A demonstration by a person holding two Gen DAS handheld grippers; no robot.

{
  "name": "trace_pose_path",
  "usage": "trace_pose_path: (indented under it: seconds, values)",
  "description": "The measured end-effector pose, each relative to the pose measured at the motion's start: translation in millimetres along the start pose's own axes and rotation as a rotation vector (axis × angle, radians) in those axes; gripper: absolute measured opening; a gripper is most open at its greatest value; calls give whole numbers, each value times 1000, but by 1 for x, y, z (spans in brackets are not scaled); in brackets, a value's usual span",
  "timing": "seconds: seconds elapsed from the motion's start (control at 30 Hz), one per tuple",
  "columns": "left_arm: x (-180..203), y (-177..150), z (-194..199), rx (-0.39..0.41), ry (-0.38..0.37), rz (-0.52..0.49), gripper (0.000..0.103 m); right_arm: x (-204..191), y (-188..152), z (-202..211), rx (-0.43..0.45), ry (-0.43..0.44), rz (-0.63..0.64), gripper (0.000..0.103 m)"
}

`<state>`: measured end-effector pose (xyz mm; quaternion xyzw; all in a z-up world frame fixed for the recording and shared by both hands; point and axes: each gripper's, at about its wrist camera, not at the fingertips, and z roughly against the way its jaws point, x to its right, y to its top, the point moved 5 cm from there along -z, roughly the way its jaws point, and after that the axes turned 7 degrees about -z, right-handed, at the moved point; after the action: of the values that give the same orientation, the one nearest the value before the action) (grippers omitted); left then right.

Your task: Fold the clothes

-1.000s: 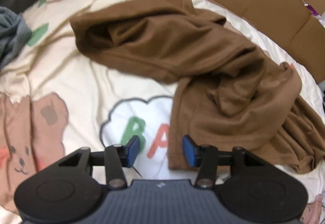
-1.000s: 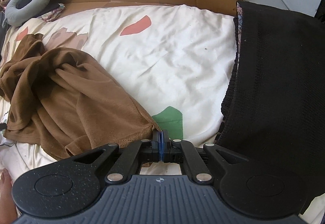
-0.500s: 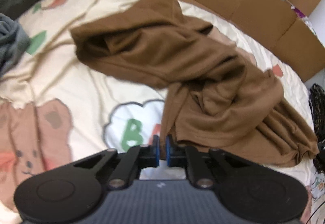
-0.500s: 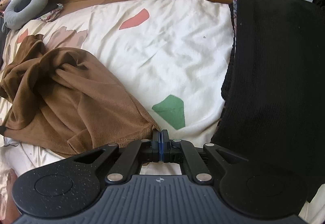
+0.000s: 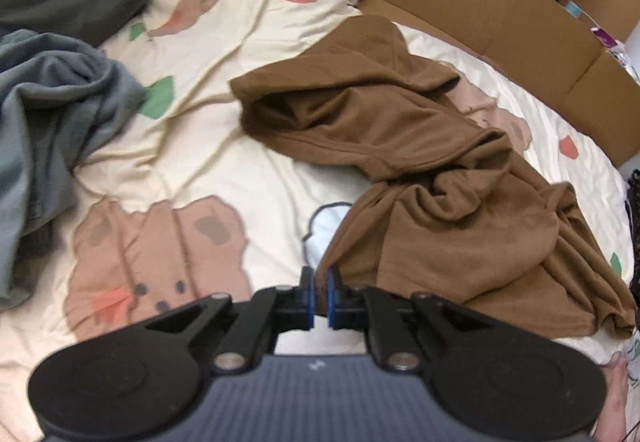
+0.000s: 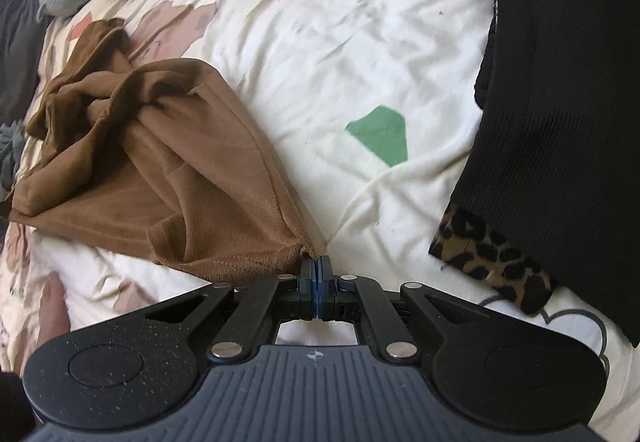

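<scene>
Cream cartoon-print bedding (image 5: 208, 145) covers the bed, with your brown garment (image 5: 420, 177) crumpled across its middle. Your left hand-held gripper (image 5: 319, 292) pinches one lower corner; your right hand-held gripper (image 6: 316, 274) is clamped on another corner, beside a black knit (image 6: 560, 101).

Brown garment (image 5: 420, 169) lies crumpled, corners pinched up.

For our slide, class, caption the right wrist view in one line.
Right gripper pinches the brown garment's corner on the printed bedsheet, beside a black knit.
</scene>
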<state>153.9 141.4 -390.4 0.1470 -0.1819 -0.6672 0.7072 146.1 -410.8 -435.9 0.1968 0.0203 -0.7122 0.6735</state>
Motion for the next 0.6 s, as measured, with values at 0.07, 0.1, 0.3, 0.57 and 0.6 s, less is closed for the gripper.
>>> trace_pose_path:
  seconds: [0.07,0.1,0.3,0.57,0.6]
  values:
    - [-7,-2,6,-1,16,2,5,-2,-4,1,-16,9,12,0]
    - [-10,-2,9,-2,22,3,5,-3,-6,2,-25,13,20,0]
    - [-33,-7,25,-8,71,12,5,-16,-22,2,-104,53,74,0]
    - [-54,-18,12,-80,122,21,8,-33,-36,-1,-181,76,175,0]
    - [-54,-19,10,-82,134,25,11,-35,-34,2,-171,73,191,1]
